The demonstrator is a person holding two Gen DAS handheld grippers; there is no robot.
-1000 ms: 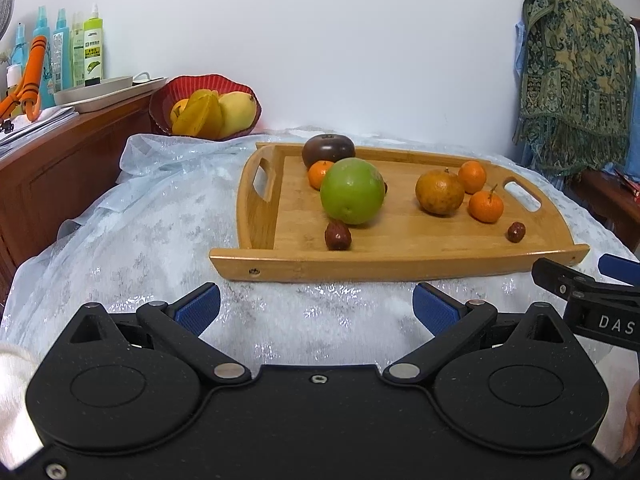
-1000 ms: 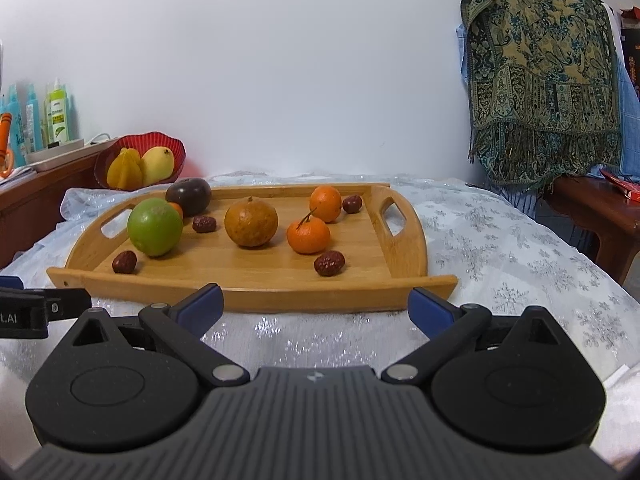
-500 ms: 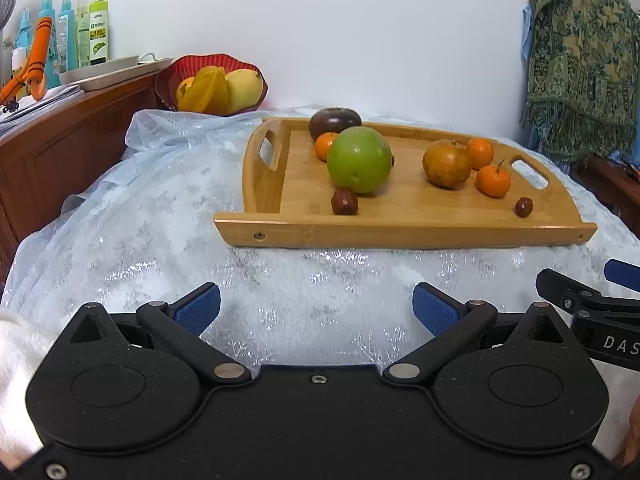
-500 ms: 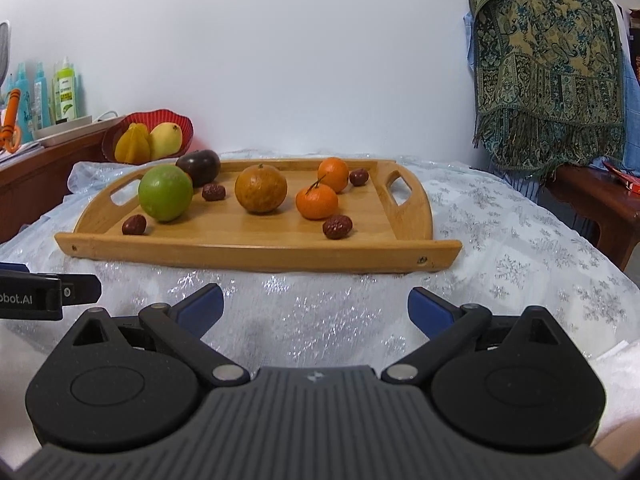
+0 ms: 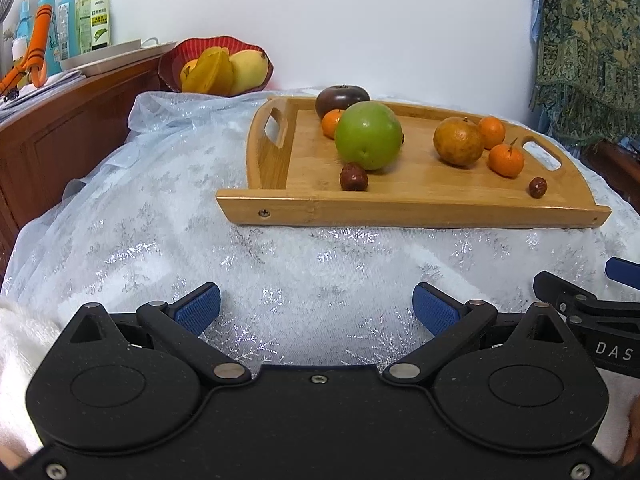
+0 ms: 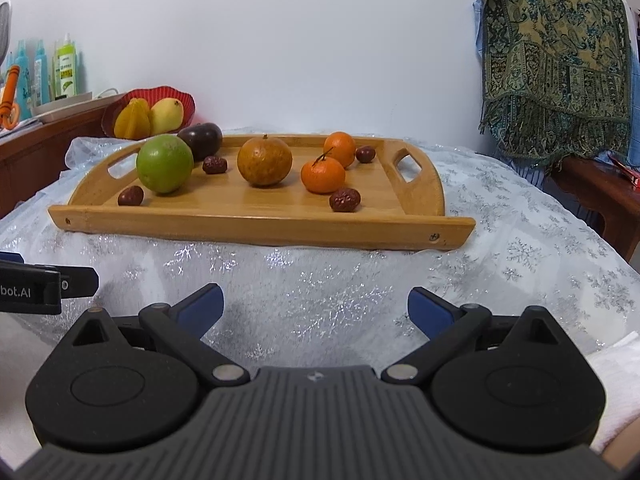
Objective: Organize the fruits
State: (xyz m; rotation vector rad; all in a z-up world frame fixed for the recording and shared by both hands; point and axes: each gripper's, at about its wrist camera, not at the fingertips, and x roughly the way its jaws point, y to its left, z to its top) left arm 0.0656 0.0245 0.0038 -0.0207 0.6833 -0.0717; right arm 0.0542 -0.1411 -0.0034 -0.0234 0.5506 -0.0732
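The left hand-held gripper (image 5: pixel 316 308), its blue-padded black fingers spread wide and holding nothing, hangs low over a white tablecloth with silver snowflakes (image 5: pixel 160 220). Beside it, the right hand-held gripper (image 6: pixel 316 306) is likewise spread wide and empty above the same cloth; each tool's tip shows at the edge of the other's view.

Well ahead of both sits a rectangular bamboo tray with cut-out handles (image 6: pixel 260 222), carrying the fruit. A large round green fruit (image 6: pixel 165 163) stands at the tray's left end, with a dark purple round fruit (image 6: pixel 202 140) just behind it. Near the middle is a brownish-orange round fruit (image 6: pixel 265 161); to its right are a small stemmed tangerine (image 6: pixel 323 175) and a second small tangerine (image 6: pixel 340 148) behind it. Four wrinkled dark red dates (image 6: pixel 345 200) lie scattered on the tray floor.

Beyond the tray's left end, a red scalloped bowl (image 6: pixel 176 94) on a wooden sideboard (image 5: pixel 60 132) holds yellow fruit. A patterned green-gold shawl (image 6: pixel 556 60) hangs at right.
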